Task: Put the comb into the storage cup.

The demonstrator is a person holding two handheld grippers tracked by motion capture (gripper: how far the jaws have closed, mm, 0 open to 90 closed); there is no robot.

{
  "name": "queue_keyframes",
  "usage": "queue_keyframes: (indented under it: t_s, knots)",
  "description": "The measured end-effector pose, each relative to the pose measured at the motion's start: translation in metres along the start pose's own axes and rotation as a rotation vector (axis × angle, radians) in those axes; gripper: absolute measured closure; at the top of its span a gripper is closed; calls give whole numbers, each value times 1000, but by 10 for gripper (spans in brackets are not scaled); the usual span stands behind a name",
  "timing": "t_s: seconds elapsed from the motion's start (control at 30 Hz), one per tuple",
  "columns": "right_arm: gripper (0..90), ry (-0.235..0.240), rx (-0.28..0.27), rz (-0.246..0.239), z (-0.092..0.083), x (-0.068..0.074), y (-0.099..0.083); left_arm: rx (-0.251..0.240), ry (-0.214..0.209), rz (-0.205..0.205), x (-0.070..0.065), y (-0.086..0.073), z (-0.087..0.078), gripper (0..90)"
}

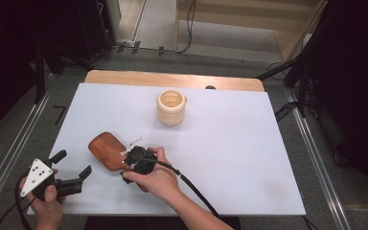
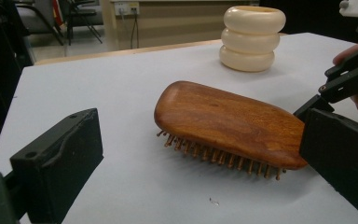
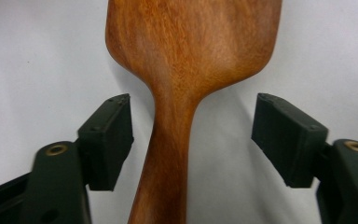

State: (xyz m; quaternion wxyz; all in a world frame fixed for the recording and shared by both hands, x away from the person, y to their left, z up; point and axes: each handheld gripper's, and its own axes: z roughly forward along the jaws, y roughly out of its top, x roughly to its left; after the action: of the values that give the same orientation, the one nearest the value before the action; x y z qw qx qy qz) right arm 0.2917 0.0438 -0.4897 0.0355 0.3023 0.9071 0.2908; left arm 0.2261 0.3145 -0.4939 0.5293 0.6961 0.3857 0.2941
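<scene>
White sheeting covers the wooden table (image 1: pixel 172 78), with grey floor, rails and cables around it. Near its front edge a wooden hairbrush (image 1: pixel 106 149) lies bristle-side down, its smooth back up and its paddle head pointing away to the left, so the narrow handle faces the person and is the obvious place to take hold. The right gripper (image 3: pixel 193 140) is set over that handle with its jaws spread to either side, a clear gap between each pad and the wood; nothing is pinched yet, and it looks lined up for a close. The left gripper (image 1: pixel 74 167) hovers low just left of the brush, jaws also wide apart and empty, apparently waiting. A cream ribbed cup (image 1: pixel 171 107) stands upright well behind, untouched. From above, the right hand (image 1: pixel 155 179) covers the handle and most of its gripper, so contact with the table cannot be judged there; the handle's end is cut off in the right gripper view.
</scene>
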Motion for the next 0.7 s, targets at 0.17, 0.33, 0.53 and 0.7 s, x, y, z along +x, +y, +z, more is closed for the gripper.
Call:
queue_keyframes:
  t_s: [0.17, 0.33, 0.53, 0.7]
  knots:
    - [348, -1, 1, 11, 3, 2, 1, -1, 0, -2, 0, 0, 0, 0]
    - [470, 8, -9, -14, 4, 7, 1, 3, 2, 4, 0, 0, 0, 0]
    - [642, -12, -6, 15, 4, 2, 1, 6, 2, 6, 0, 0, 1, 0]
    - [694, 16, -31, 33, 4, -4, -2, 5, 3, 6, 0, 0, 1, 0]
